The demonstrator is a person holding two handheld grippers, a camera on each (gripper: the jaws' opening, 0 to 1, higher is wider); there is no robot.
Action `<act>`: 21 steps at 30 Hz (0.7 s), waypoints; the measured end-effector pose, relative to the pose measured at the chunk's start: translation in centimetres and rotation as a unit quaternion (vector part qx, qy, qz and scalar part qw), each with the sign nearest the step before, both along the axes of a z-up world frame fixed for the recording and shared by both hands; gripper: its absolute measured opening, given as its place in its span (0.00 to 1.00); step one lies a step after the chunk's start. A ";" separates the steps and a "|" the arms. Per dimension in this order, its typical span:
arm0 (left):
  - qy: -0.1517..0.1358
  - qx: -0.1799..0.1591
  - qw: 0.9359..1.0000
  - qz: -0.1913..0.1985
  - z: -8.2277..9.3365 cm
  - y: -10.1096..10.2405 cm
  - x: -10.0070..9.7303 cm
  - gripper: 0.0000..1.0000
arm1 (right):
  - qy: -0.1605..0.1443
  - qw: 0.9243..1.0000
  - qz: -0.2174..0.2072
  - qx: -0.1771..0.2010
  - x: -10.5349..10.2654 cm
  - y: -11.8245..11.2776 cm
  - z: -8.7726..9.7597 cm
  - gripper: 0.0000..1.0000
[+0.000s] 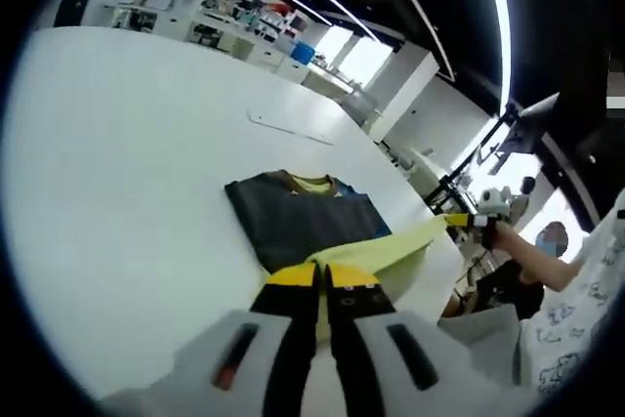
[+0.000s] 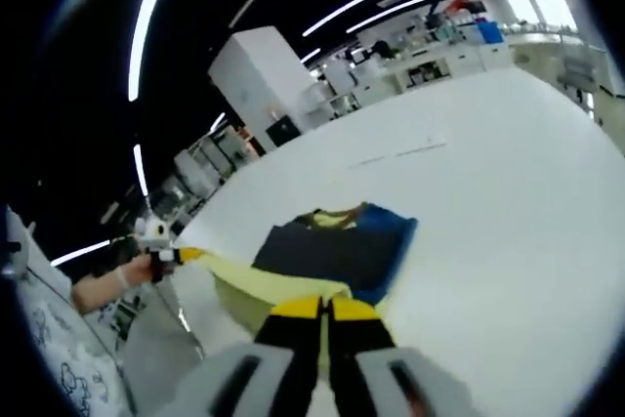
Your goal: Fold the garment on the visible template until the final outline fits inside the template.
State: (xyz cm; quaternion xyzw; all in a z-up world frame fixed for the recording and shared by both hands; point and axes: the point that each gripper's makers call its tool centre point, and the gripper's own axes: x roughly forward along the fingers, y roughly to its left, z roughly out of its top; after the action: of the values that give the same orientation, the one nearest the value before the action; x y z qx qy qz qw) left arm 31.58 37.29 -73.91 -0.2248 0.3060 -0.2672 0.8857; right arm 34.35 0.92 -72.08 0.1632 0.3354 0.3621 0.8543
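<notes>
Stretching pale yellow garment (image 1: 376, 253), dark folded stack (image 1: 298, 217) behind

I see a white table (image 1: 117, 173); dark folded garment pile (image 1: 298, 217) lies on it, thin flat strip (image 1: 290, 128) at 12 o'clock beyond.

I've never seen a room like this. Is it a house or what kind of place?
Probably a lab or workshop, not a house: a huge white table, shelves of equipment along the far wall, and long strip lights on a dark ceiling.
</notes>
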 end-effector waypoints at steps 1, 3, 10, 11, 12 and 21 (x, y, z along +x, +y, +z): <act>-0.007 0.000 1.000 0.003 0.2 0.1 0.6 0.00 | -0.003 1.000 -0.003 0.005 0.4 0.1 0.2 0.00; -0.012 0.000 1.000 0.011 0.3 0.0 0.9 0.00 | -0.009 1.000 -0.010 0.012 1.3 0.3 0.6 0.00; -0.025 -0.028 0.999 0.031 1.3 -0.6 3.7 0.00 | -0.023 0.999 -0.029 0.011 4.8 0.2 0.9 0.00; -0.027 -0.030 0.999 0.032 1.5 -0.7 4.0 0.00 | -0.024 0.999 -0.031 0.012 5.2 0.2 0.9 0.00; -0.029 -0.036 0.998 0.037 1.6 -0.6 4.6 0.00 | -0.026 0.999 -0.032 0.012 5.7 0.2 1.0 0.00; -0.038 -0.069 0.995 0.066 2.9 -0.4 7.5 0.00 | -0.038 0.999 -0.027 0.001 8.7 0.3 1.3 0.00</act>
State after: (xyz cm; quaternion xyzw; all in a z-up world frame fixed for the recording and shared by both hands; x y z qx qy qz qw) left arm 39.07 36.85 -71.00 -0.2947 0.2370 -0.2367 0.8949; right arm 43.06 1.21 -70.78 0.1588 0.2977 0.3452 0.8758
